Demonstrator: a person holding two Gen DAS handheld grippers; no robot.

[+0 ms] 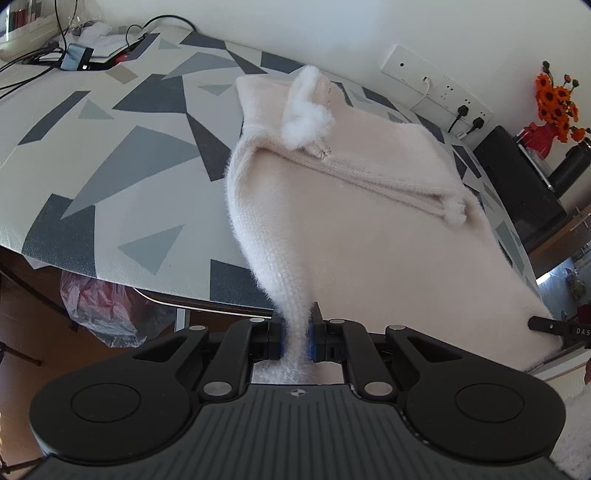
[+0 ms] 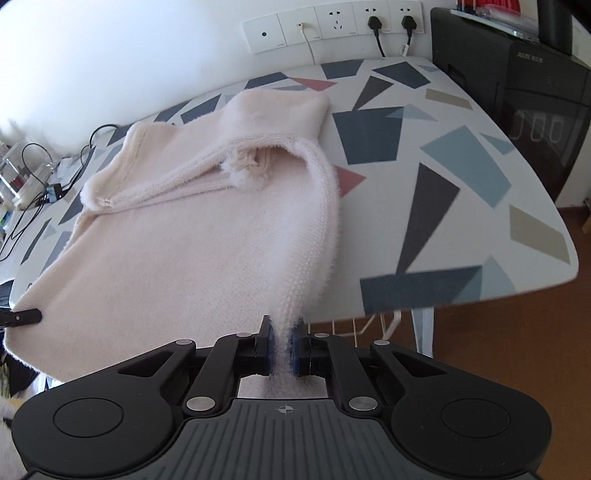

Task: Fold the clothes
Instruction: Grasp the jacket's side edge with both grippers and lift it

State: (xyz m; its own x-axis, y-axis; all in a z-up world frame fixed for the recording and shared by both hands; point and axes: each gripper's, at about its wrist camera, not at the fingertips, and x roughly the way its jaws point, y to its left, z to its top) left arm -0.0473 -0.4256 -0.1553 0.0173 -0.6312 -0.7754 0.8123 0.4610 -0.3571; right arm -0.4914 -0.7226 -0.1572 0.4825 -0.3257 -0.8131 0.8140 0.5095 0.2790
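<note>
A fuzzy pale pink sweater (image 1: 369, 221) lies across the patterned table (image 1: 110, 147), its near hem lifted off the front edge. My left gripper (image 1: 297, 338) is shut on the sweater's left bottom corner, the ribbed edge running up from between its blue pads. In the right wrist view the same sweater (image 2: 184, 240) spreads leftward, and my right gripper (image 2: 283, 350) is shut on its right bottom corner. A folded-over part with white fluffy trim (image 1: 306, 110) rests on the far half. The tip of the other gripper (image 2: 22, 316) shows at the sweater's left edge.
Wall sockets with plugs (image 2: 332, 22) sit behind the table. A black appliance (image 2: 517, 92) stands at the right end, orange flowers in a red vase (image 1: 554, 107) beyond it. Cables and small devices (image 1: 81, 55) clutter the far left. A plastic bag (image 1: 103, 306) hangs under the table.
</note>
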